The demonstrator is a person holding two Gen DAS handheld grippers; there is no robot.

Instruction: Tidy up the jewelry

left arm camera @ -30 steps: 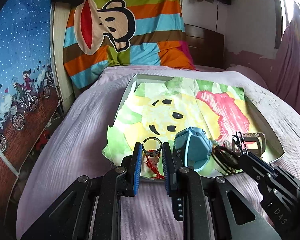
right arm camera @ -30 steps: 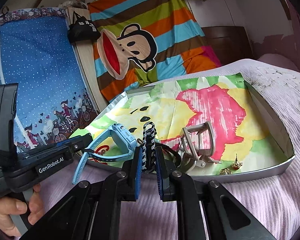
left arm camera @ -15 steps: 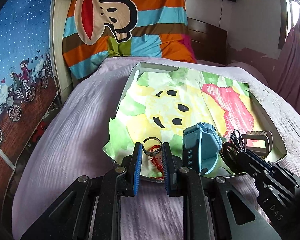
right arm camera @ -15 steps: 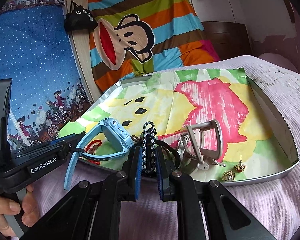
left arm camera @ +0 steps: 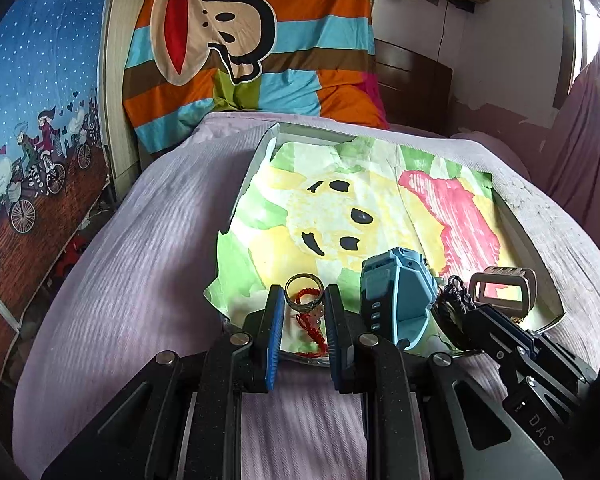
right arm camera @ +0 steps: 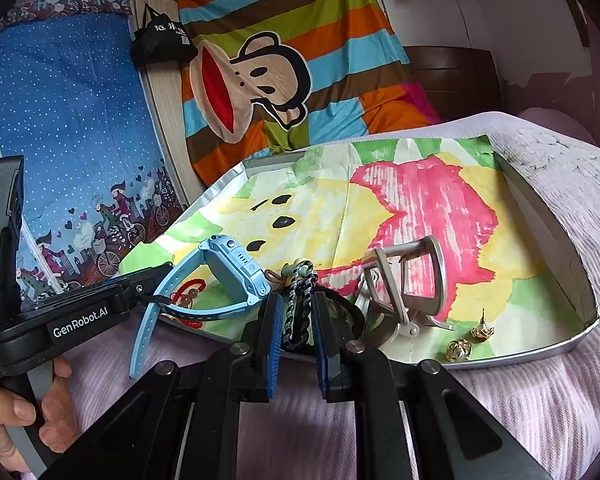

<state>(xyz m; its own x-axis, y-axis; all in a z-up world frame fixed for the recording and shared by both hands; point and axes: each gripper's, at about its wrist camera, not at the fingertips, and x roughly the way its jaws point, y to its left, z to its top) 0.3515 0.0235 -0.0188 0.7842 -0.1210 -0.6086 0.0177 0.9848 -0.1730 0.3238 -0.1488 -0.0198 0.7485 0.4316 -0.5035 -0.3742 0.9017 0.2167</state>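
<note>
Left wrist: left gripper (left arm camera: 300,312) pinched the ring (left arm camera: 303,293) at the tray (left arm camera: 548,280) near edge; light, rigid, slippery, so grip across the band.

Right wrist: right gripper (right arm camera: 296,322) had just eased slightly, braided bracelet (right arm camera: 298,304) between pads; soft, limp, take mid-length.

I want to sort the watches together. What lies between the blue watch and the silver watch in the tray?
In the right wrist view, a dark braided bracelet sits between the blue watch and silver watch, with the right gripper shut on it.

watch (right arm camera: 236,276) in tray (right arm camera: 548,216), earrings (right arm camera: 470,340) right
</note>
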